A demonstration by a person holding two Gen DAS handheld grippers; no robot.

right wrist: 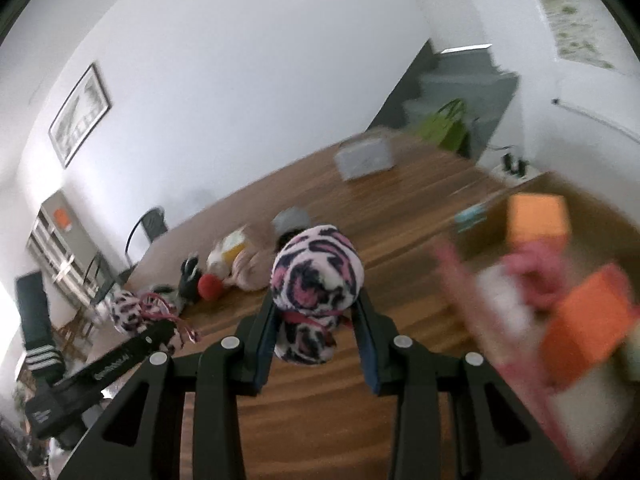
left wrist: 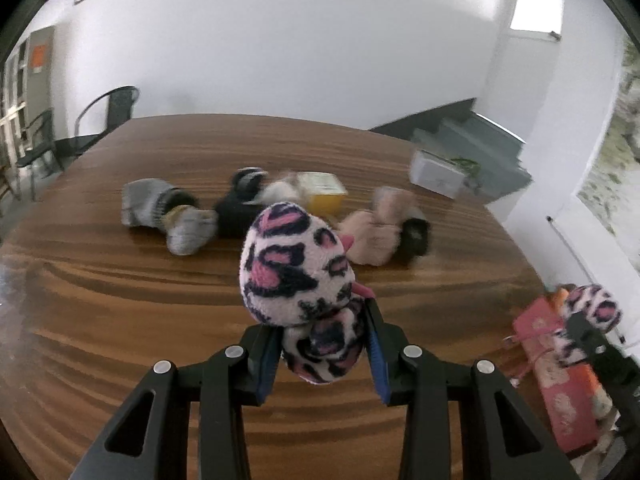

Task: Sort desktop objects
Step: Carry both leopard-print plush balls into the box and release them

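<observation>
In the left wrist view, the left gripper [left wrist: 320, 344] fills the lower middle of the frame, its two blue-padded fingers [left wrist: 267, 360] closed against a fuzzy pink, white and black leopard-print sock [left wrist: 298, 272] that bulges up above the fingertips. Behind it, across the centre of the frame, a loose row of items lies on the wooden table [left wrist: 120, 300]: a grey sock [left wrist: 160, 208] at the left, a black sock [left wrist: 236, 208] beside it, a yellow box [left wrist: 322, 194] further back, and a pale pink sock [left wrist: 372, 232] at the right. A white box [left wrist: 436, 174] sits near the table's far right edge. At the lower right of this view the right gripper [left wrist: 584, 332] appears with a second leopard-print sock [left wrist: 592, 308], above a red patterned box [left wrist: 560, 380]. In the right wrist view, the right gripper [right wrist: 316, 320] occupies the lower middle, its fingers pressed on either side of that second leopard-print sock [right wrist: 316, 276]. At the lower left of that frame the left gripper [right wrist: 160, 324] holds its own sock [right wrist: 128, 312]. The right side is badly blurred; orange blocks [right wrist: 536, 220] and something pink, possibly a container, can be made out there. A small red ball [right wrist: 210, 286] lies left of centre among the socks.
</observation>
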